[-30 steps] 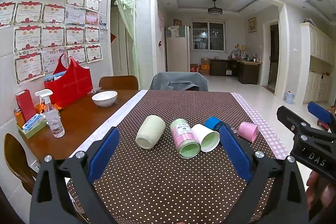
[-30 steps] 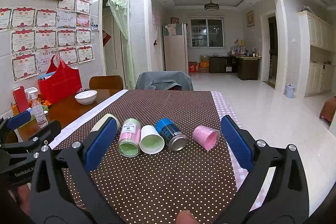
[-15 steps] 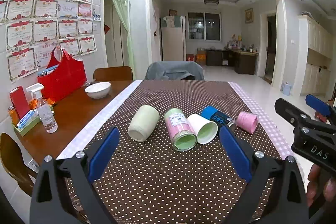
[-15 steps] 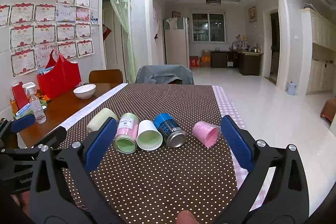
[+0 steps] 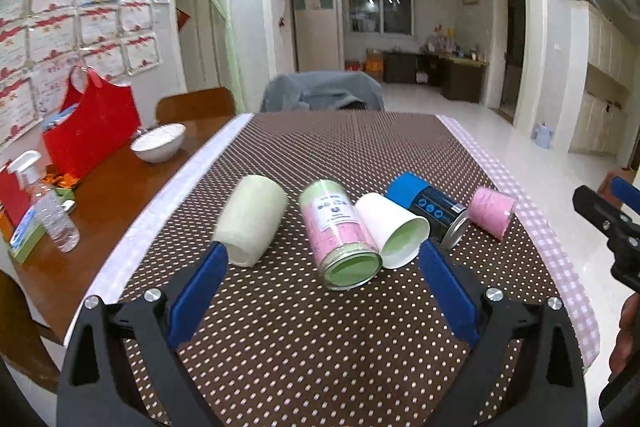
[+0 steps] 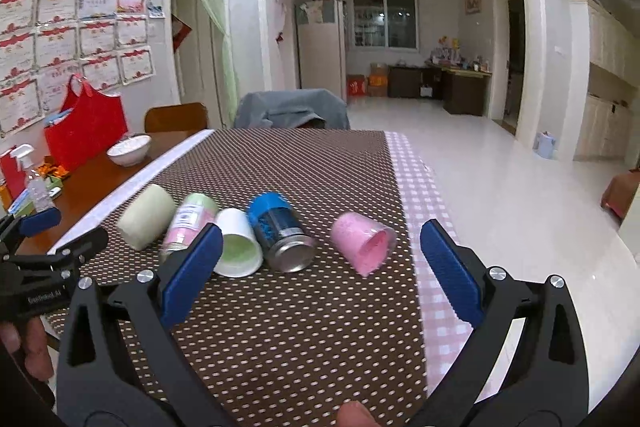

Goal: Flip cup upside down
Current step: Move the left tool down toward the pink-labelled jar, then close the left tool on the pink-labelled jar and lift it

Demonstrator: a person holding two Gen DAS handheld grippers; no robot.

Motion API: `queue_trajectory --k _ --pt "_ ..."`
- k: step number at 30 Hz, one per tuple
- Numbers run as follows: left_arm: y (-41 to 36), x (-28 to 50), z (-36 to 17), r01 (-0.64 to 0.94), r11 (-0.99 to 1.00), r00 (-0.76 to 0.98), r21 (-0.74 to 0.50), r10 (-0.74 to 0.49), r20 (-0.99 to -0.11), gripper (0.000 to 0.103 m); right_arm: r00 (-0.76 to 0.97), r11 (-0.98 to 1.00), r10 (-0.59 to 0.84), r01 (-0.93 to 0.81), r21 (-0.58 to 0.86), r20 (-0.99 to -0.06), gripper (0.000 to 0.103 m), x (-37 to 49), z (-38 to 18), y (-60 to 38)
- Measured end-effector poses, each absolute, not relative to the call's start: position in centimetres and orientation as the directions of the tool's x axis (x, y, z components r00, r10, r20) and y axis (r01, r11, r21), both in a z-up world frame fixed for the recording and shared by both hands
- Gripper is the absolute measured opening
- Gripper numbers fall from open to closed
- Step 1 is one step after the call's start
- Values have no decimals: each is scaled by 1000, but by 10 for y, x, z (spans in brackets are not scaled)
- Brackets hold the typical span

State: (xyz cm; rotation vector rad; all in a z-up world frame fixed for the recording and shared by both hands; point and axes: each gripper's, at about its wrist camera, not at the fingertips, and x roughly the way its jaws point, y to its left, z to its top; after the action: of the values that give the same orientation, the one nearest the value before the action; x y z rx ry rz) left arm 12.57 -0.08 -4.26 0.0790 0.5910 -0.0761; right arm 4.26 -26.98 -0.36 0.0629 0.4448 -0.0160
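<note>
Both claws spread wide — left claw [image 5: 322, 259], right claw [image 6: 320, 241] — five cups [image 5: 402, 235] lying sideways.

Right hand-held gripper [image 6: 318, 251], jaws spread wide, above the worktop [image 6: 304, 327]. Five cups lie on their sides in a row: pale green cup [image 6: 146, 221], pink-labelled cup [image 6: 188, 223], white cup [image 6: 238, 247], blue cup [image 6: 280, 231], pink cup [image 6: 362, 241]. Left hand-held gripper [image 6: 38, 247] enters at left edge.
</note>
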Motion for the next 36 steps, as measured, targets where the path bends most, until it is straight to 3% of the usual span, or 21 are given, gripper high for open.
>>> queue_trajectory --k 18,31,33,35,36 --pt "-2 259 -104 47 999 627 19 -15 -779 94 826 996 29 26 90 -563 97 110 -42 -288" --pt "16 319 -139 48 991 468 -121 -130 -874 94 801 993 48 26 114 -597 97 135 -54 -290" --pt "18 326 -142 60 986 449 -154 -164 -878 87 799 993 49 28 118 -600 97 136 -55 -289" --pt "19 330 -147 68 981 420 -181 -193 -887 73 797 993 50 28 119 -602 97 135 -56 -288" --pt "18 329 -149 72 982 417 -177 -191 -889 72 797 993 51 26 119 -602 97 134 -57 -287"
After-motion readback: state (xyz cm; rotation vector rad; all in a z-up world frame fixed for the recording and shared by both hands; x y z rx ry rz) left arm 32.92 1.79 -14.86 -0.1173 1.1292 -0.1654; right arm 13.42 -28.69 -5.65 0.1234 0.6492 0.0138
